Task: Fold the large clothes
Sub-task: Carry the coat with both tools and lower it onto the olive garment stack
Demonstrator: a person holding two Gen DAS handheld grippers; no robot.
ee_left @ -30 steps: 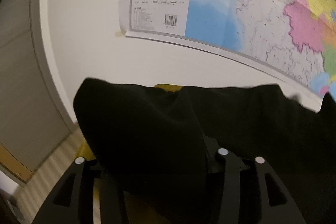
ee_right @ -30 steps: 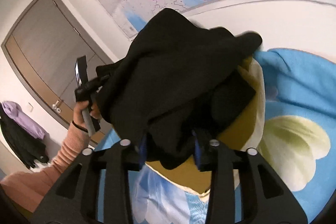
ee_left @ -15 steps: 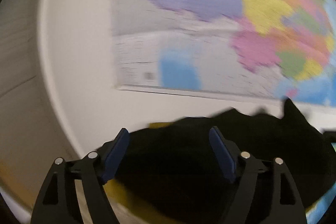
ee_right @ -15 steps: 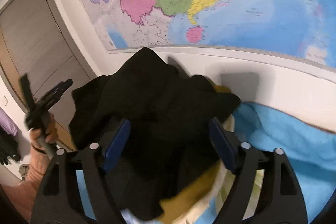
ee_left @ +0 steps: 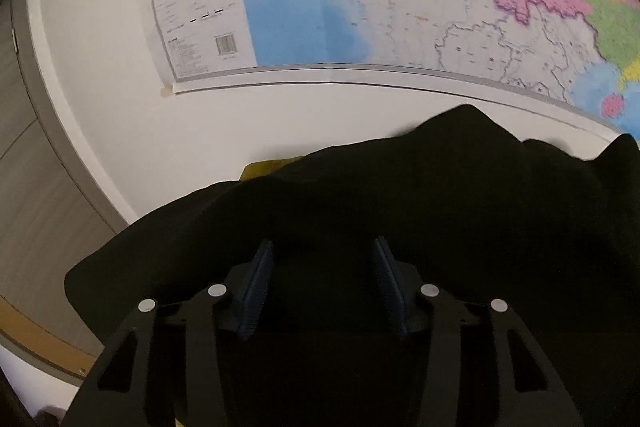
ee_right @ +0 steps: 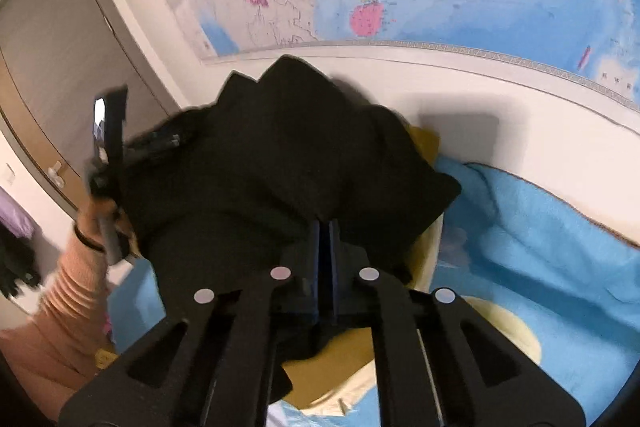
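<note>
Now R gripper (ee_right: 325,227) pinches blk garment (ee_right: 280,163).

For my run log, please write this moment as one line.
task: fold clothes | left tool: closing around black fabric garment | right tool: just closed, pinching garment | surface: blue blanket

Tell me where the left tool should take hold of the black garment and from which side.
Grip the black garment at its loose left edge, coming in from the left along the edge: it thins to a single rounded flap there, while the middle is a thick bunch. The right tool looks already shut on a fold at the other side.
</note>
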